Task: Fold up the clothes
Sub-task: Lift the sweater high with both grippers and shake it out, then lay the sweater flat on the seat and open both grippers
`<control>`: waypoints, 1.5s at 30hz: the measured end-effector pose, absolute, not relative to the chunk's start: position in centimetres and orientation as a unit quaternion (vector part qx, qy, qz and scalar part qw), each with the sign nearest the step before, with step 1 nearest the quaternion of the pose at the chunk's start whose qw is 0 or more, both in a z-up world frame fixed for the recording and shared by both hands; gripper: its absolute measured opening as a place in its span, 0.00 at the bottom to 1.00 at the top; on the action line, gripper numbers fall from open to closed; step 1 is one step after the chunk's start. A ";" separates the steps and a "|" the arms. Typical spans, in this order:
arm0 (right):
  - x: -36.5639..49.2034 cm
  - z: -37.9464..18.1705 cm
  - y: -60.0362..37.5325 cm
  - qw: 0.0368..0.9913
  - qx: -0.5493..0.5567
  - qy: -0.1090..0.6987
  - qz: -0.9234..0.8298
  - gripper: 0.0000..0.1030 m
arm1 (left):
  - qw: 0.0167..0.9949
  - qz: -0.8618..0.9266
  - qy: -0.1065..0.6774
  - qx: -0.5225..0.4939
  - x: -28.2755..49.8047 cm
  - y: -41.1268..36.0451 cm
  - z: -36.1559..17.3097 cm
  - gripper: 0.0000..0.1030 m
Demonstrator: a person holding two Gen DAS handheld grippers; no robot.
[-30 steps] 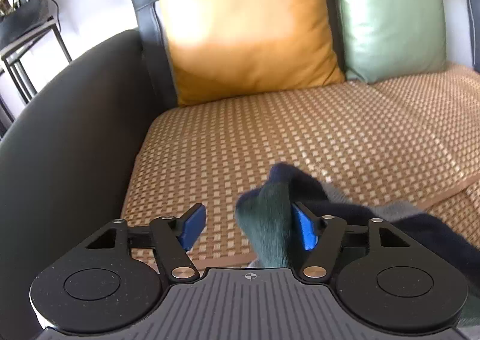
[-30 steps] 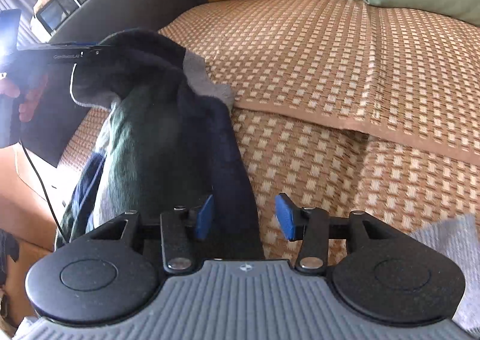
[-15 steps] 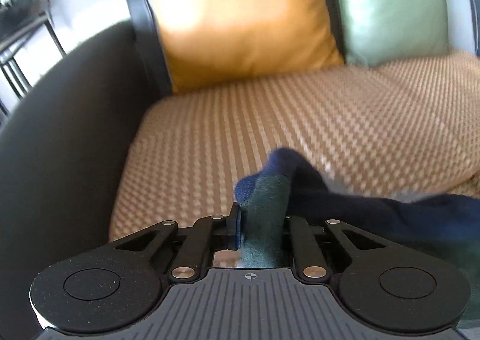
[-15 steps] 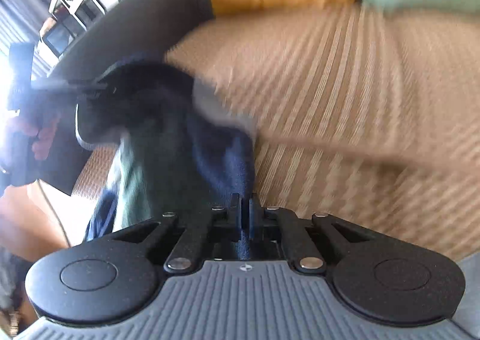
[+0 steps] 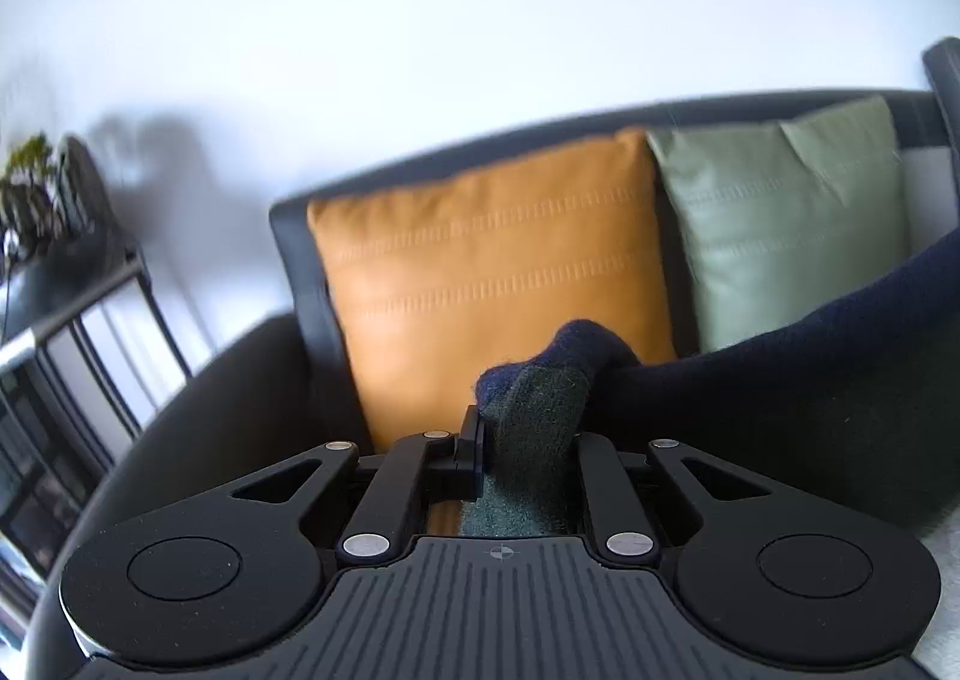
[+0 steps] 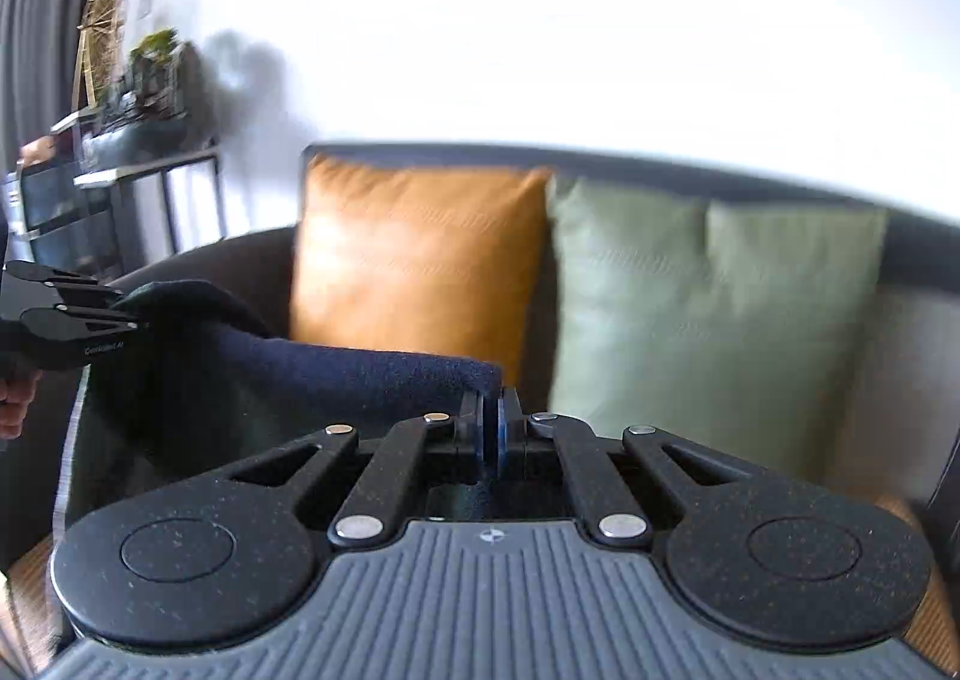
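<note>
A dark navy and green knit garment [image 5: 750, 398] hangs stretched in the air between my two grippers, above the sofa. My left gripper [image 5: 528, 440] is shut on one bunched green and navy corner. My right gripper [image 6: 495, 434] is shut on the other navy edge [image 6: 372, 380]. In the right wrist view the left gripper [image 6: 72, 314] shows at the far left, holding the cloth at about the same height. The lower part of the garment is hidden behind the gripper bodies.
An orange cushion [image 5: 492, 284] and a green cushion [image 5: 786, 218] lean against the dark sofa back [image 6: 720, 170]. A black sofa arm [image 5: 228, 398] is at left. A metal shelf with a plant [image 5: 54, 260] stands beyond it.
Both grippers closed on the garment, then lifted it up off the woven seat mat. The views tilted from the seat up to the cushions and wall.
</note>
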State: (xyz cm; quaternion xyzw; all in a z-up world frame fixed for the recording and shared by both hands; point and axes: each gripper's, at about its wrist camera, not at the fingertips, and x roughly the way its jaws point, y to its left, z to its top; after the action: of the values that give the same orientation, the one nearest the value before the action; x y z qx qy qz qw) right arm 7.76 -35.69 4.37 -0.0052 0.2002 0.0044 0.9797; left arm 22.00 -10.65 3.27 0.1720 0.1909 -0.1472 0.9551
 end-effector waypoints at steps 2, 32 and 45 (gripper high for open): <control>10.6 4.5 -36.6 0.981 -0.024 0.193 -0.019 0.04 | 0.958 -0.135 0.184 0.172 24.7 -12.8 2.7 0.06; -6.7 -15.1 -39.6 0.931 0.096 0.353 -0.012 0.70 | 0.852 -0.244 0.377 0.268 6.3 -4.7 -15.5 0.66; -8.9 -18.2 -40.4 0.908 0.091 0.406 -0.044 0.71 | 0.832 -0.281 0.407 0.252 3.4 -8.1 -19.5 0.62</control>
State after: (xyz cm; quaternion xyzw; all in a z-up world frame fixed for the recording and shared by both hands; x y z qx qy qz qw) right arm -8.87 -40.41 -18.21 0.0909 0.4056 -0.0443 0.9084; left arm 3.37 -8.05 -19.45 0.2519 0.4066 -0.2814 0.8319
